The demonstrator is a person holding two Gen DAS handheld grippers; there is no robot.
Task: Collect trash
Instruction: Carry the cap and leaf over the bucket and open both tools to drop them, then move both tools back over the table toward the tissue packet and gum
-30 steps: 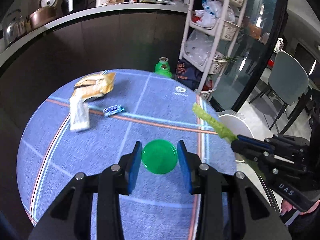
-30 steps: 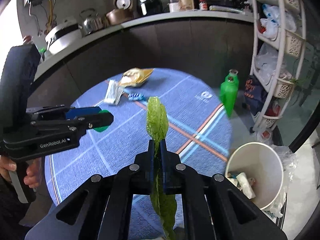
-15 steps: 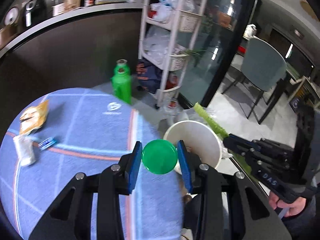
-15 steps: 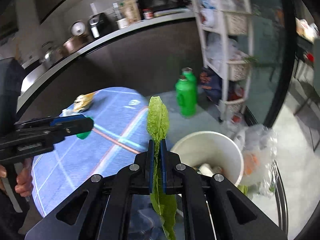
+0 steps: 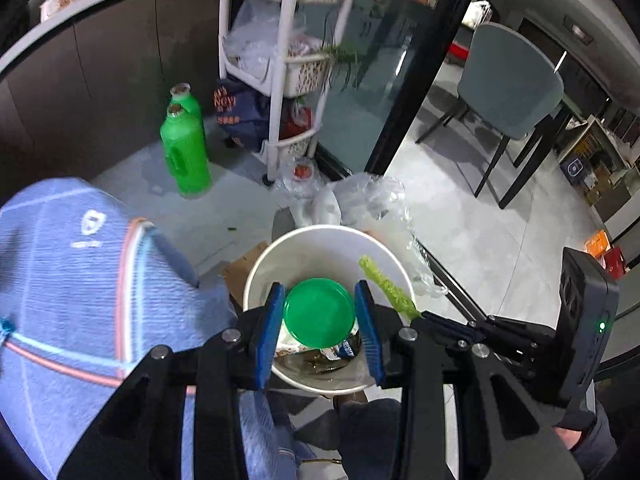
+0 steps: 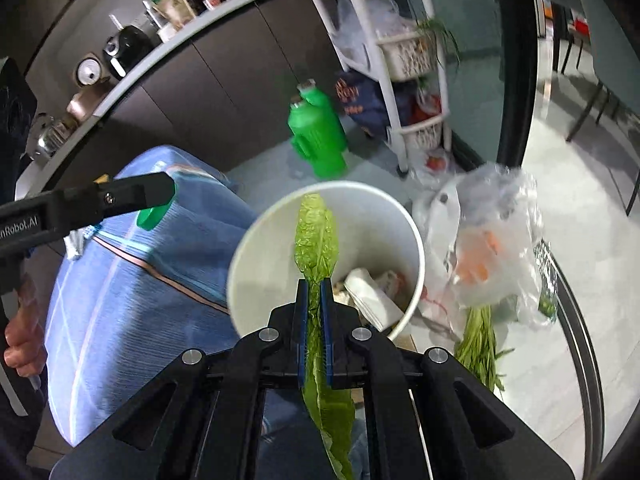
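Lettuce leaf (image 6: 316, 236) sits clamped in my right tool (image 6: 314, 300), its tip over the white bin (image 6: 256, 264). My left tool (image 5: 320, 312) grips a green lid (image 5: 319, 312) above the bin (image 5: 320, 236), beside the blue-clothed worktop (image 5: 80, 288).

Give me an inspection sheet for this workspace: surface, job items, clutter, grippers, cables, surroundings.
Surface: blue striped tablecloth covers the table, left of the bin.
Job's things: white round trash bin on the floor, scraps inside; flat green round lid; long green lettuce leaf.
Clutter: clear plastic bags and green stalks on the floor beside the bin.
Grippers: left gripper shut on the lid, above the bin; right gripper shut on the leaf, at the bin's near rim.
Cables: nothing seen.
Surroundings: two green plastic jugs, white basket rack, grey chair.
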